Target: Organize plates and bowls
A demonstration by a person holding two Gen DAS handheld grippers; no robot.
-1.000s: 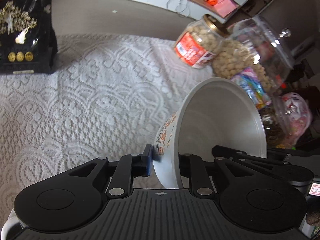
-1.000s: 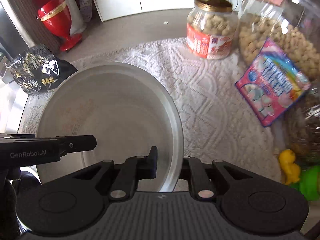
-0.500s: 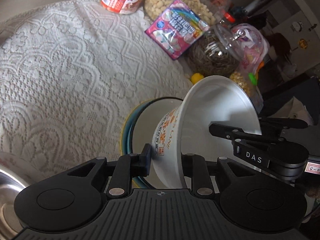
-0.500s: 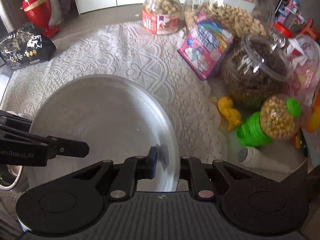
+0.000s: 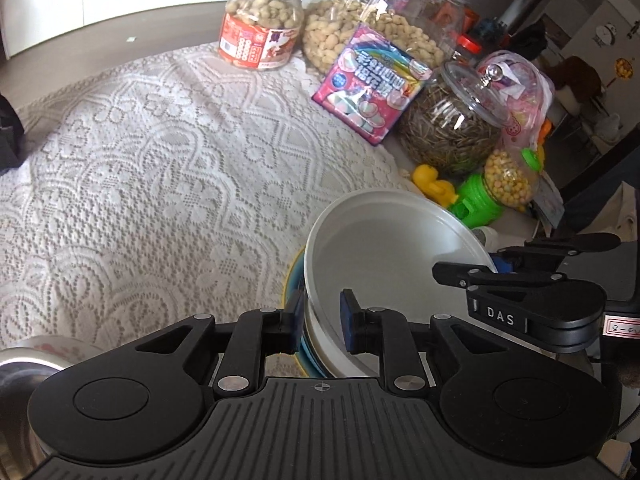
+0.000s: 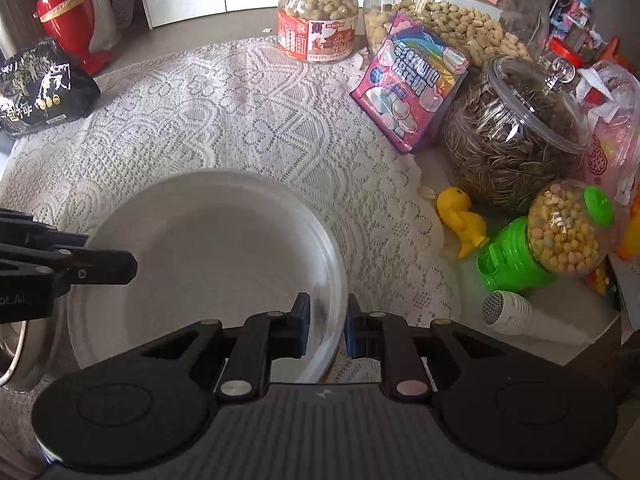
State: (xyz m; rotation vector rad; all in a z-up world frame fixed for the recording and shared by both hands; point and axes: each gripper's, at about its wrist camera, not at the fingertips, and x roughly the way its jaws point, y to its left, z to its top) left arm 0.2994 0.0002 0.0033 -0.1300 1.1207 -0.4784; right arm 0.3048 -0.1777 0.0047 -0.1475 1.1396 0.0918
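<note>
A white bowl [image 5: 384,248] sits nested in a blue-and-yellow-rimmed bowl [image 5: 289,280] at the lace cloth's near right edge. My left gripper [image 5: 320,318] straddles the white bowl's near-left rim; its jaws have parted a little and the pads look loose on the wall. My right gripper [image 6: 326,328] straddles the bowl's right rim [image 6: 340,280], its jaws also slightly apart. The right gripper's fingers show in the left wrist view [image 5: 520,276]; the left gripper's fingers show in the right wrist view [image 6: 68,264].
A steel bowl [image 5: 16,392] lies at the near left. A peanut jar [image 5: 260,24], a big nut jar [image 5: 384,12], a pink candy bag [image 5: 368,88], a seed jar [image 5: 452,128], a yellow duck [image 5: 432,184] and a green dispenser [image 5: 500,192] line the right side. A black bag [image 6: 36,92] is far left.
The white bowl went from tilted on its side in the air to upright, nested in the rimmed bowl. Both grippers' jaws widened slightly around its rim.
</note>
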